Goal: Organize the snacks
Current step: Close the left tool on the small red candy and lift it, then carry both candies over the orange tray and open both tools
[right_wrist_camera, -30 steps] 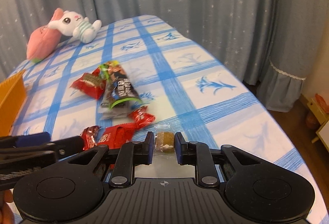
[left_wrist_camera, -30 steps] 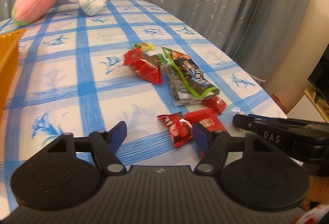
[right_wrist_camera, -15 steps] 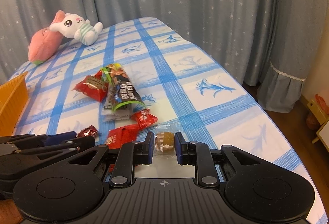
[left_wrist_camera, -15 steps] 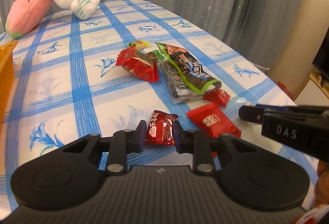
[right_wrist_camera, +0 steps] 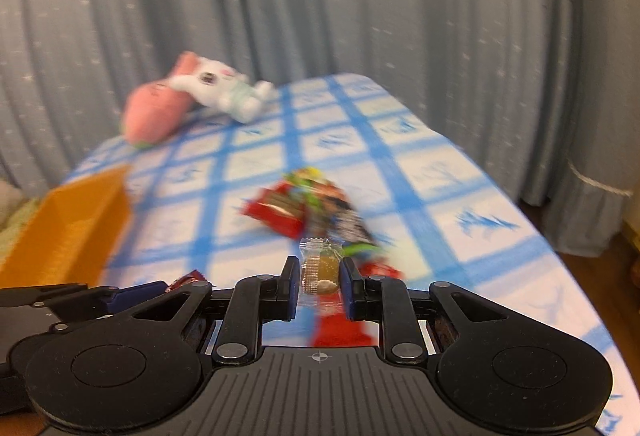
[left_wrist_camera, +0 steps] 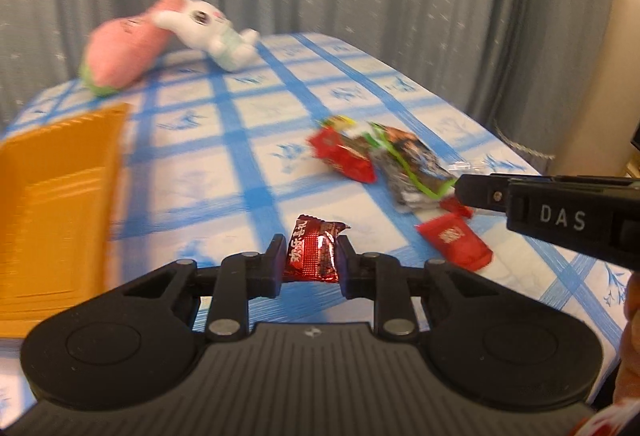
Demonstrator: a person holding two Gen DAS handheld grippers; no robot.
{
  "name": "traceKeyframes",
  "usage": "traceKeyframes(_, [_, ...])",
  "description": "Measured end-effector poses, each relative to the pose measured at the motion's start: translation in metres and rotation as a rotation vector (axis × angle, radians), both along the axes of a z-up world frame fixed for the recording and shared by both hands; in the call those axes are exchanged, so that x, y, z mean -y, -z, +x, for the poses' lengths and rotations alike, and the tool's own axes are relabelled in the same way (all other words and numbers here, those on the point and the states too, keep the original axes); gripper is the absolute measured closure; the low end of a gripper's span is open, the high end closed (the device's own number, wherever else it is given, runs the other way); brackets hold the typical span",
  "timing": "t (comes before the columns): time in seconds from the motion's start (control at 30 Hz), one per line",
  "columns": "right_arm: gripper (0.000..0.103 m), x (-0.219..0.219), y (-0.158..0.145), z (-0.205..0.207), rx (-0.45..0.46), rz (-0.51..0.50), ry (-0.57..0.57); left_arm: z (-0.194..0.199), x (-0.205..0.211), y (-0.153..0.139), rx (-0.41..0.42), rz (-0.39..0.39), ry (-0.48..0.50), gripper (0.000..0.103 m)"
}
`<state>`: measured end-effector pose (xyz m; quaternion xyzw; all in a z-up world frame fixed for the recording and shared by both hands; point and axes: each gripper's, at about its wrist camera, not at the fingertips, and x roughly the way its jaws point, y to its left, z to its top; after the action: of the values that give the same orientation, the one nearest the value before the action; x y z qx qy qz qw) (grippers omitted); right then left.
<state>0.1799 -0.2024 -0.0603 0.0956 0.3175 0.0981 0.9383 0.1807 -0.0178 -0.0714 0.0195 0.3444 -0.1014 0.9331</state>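
Lifting red candy (left_wrist_camera: pixel 314 251) and clear candy (right_wrist_camera: pixel 320 268) off table (left_wrist_camera: pixel 256 171) since earlier.

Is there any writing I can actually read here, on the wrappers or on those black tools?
"DAS": white letters on the side of the right gripper.
Dark red candy in the left gripper: white characters, not legible.
Red packet on the table: white print, too blurred.
Other wrappers: too blurred to read.

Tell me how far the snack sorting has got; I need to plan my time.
Nothing visibly sorted: the orange tray shows no snacks in its visible part. In hand: the left gripper clamps a dark red candy, the right gripper a clear-wrapped candy. Left: the snack pile and red packet on the table.
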Motion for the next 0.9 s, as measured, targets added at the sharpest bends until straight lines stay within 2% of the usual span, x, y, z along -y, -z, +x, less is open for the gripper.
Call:
traceKeyframes(0.37, [0.081,-0.082,-0.029,-0.011,0.094,0.055,-0.271,-0.045,-0.11,-0.044,0.065,0.022,-0.228,0.08])
traceKeyframes(0.6, [0.081,-0.145,-0.031,-0.008,0.115,0.048,-0.425,-0.052,-0.17,-0.047,0.064,0.037,-0.379,0.08])
traceKeyframes(0.9, [0.081,-0.198,-0.021,0.014,0.11,0.019,-0.554,-0.041,-0.209,-0.037,0.056,-0.007,-0.461,0.08])
